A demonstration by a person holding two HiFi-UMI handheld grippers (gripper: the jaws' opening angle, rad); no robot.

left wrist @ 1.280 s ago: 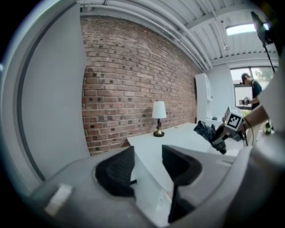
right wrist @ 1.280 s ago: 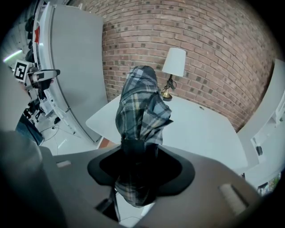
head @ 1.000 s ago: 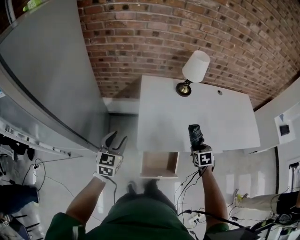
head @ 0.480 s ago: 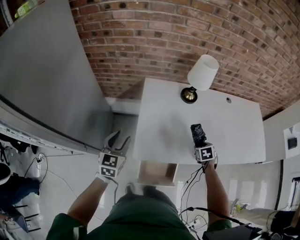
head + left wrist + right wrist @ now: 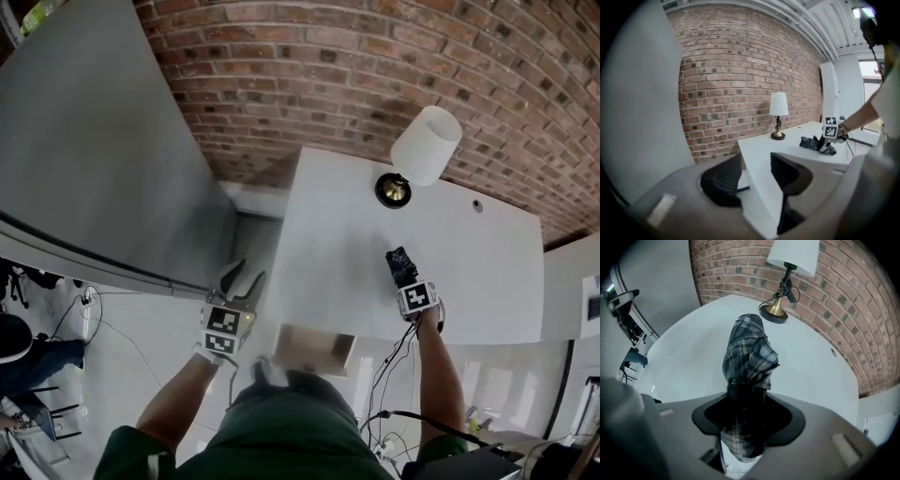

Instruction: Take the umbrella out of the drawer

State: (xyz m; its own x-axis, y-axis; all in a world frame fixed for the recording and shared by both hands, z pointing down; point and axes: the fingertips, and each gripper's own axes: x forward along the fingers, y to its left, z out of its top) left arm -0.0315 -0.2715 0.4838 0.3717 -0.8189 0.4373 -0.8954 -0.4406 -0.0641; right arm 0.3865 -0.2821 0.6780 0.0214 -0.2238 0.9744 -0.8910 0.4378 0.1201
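A folded plaid umbrella (image 5: 400,263) hangs just over the white desk (image 5: 337,244), toward its front right. My right gripper (image 5: 407,281) is shut on it and points steeply down. In the right gripper view the umbrella (image 5: 749,351) fills the gap between the jaws, its tip toward the desk top (image 5: 693,357). The open drawer (image 5: 315,349) juts from the desk's front edge, its tan inside showing. My left gripper (image 5: 240,281) stands open with nothing in it, left of the desk's front corner. From the left gripper view (image 5: 754,174) the umbrella (image 5: 810,142) shows across the desk.
A brass lamp with a white shade (image 5: 424,148) stands at the back of the desk against the brick wall (image 5: 375,66). A tall grey cabinet (image 5: 94,159) rises on the left. Cables (image 5: 389,361) trail on the floor near the drawer.
My right gripper has carried the umbrella farther in over the desk and lower. The left gripper has drifted a little toward the desk's corner, still open.
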